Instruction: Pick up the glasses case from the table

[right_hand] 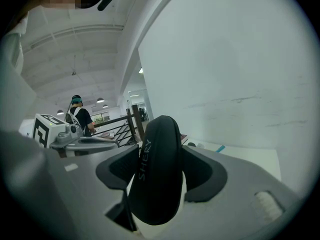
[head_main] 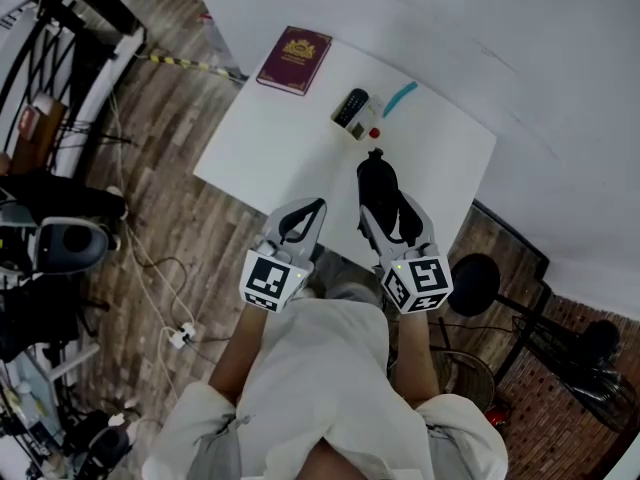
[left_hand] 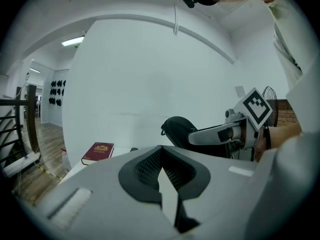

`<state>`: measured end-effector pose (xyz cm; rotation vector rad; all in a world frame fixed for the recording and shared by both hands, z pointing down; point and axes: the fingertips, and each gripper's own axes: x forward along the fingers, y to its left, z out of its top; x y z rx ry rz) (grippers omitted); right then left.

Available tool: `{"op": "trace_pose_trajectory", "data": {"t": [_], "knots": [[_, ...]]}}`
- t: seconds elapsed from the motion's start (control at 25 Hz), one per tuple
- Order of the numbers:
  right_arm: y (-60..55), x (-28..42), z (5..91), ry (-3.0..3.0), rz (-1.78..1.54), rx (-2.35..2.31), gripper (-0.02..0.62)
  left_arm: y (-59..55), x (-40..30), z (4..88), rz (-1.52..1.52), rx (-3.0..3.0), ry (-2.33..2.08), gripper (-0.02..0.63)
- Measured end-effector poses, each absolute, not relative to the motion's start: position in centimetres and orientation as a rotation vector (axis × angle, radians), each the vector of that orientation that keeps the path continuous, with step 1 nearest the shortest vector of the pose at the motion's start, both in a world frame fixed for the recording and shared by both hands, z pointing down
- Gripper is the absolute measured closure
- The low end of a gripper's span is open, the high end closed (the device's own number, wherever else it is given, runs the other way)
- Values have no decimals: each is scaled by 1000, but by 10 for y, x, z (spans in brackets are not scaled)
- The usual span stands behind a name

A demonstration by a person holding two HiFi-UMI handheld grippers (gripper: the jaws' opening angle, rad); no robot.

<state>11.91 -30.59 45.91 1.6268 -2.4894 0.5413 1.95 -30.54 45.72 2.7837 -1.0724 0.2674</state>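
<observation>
From the head view, looking down on a white table, with a maroon book at its far left corner and a small black device plus a teal pen near its far edge. Over the table's near edge, right gripper clamped on the black glasses case, the case poking out ahead of the jaws toward the table's middle. Just left of that, also at the table's near edge, left gripper pinched together and carrying nothing. From the left gripper view, same reading: pads meeting tip to tip with no object between, the case off to the right in the other gripper's hold. From the right gripper view, gripping the case on its narrow edge, squeezing both flanks around its middle, lettering running up one side; apparently clear of the tabletop, though underside not visible here. Beyond the table, a person in the background. Likely trouble from here: rounded, smooth-looking shell, so could pivot or squirt out under a jerk or a loosened squeeze, then land on the table's near edge and perhaps tumble to the floor. Could also get knocked by the idle left gripper, being so near.
</observation>
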Motion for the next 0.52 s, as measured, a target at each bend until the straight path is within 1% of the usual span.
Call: {"op": "trace_pose_trajectory", "data": {"t": [0.52], "knots": [[-309,115,454,-2508,521,1611,325,-309,22,449,247,2805,-1075,588]]}}
